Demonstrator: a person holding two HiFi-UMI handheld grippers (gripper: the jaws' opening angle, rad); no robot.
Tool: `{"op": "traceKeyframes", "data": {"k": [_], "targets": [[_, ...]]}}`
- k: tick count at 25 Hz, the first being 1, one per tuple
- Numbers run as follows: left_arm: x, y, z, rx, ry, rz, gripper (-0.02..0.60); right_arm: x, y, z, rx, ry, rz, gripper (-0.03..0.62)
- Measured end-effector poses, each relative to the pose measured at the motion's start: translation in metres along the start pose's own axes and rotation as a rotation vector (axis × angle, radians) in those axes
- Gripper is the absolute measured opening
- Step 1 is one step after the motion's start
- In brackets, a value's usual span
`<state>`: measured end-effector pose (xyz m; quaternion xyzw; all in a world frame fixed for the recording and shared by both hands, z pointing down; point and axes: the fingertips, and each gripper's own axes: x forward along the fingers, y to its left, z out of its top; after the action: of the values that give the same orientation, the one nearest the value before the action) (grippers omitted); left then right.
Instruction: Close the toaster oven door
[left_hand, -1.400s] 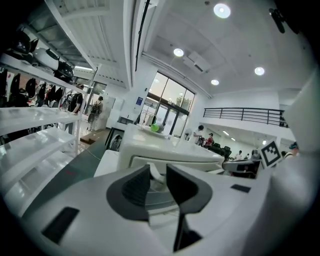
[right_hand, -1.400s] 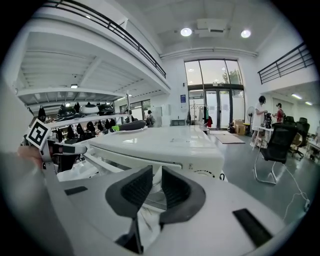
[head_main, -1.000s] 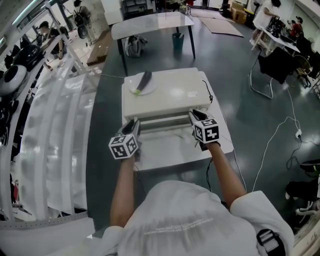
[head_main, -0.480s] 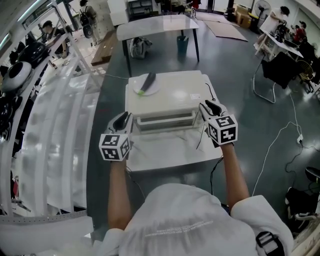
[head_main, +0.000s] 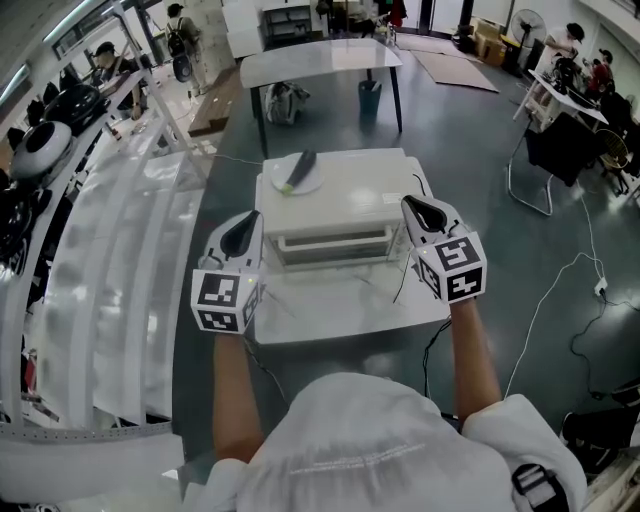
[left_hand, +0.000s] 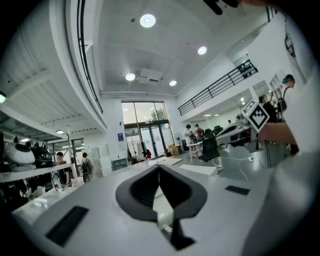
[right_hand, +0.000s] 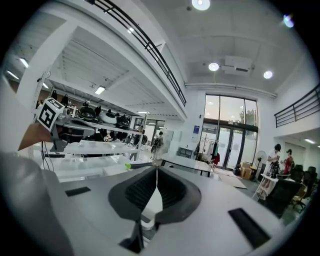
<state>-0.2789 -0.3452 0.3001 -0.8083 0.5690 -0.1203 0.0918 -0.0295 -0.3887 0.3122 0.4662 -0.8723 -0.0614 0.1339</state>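
Left gripper (head_main: 243, 230) and right gripper (head_main: 424, 211) rose off oven door (head_main: 330, 246), jaws just clenched empty.

The toaster oven (head_main: 360, 190) looks smooth and matt, the floor (head_main: 470, 140) glossy.

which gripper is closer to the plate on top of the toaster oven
Left. The left gripper is just left of the plate and nearer the camera; the right gripper is at the opposite, right side of the toaster oven.
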Motion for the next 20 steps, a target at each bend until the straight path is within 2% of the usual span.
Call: {"op": "traceKeyframes", "data": {"k": [3, 5, 13, 20], "targets": [[-0.006, -0.013, 0.017, 0.072, -0.010, -0.021, 0.020, -0.008, 0.007, 0.013, -0.013, -0.012, 0.021, 0.017], [-0.009, -0.020, 0.025, 0.093, -0.019, -0.037, 0.020, -0.013, 0.013, 0.019, -0.033, -0.019, 0.035, 0.017], [-0.022, -0.031, 0.042, 0.102, -0.054, -0.051, 0.020, -0.022, 0.027, 0.026, -0.075, -0.025, 0.069, 0.015], [-0.028, -0.032, 0.034, 0.073, -0.044, -0.052, 0.020, -0.026, 0.032, 0.023, -0.070, -0.023, 0.084, 0.015]]}}
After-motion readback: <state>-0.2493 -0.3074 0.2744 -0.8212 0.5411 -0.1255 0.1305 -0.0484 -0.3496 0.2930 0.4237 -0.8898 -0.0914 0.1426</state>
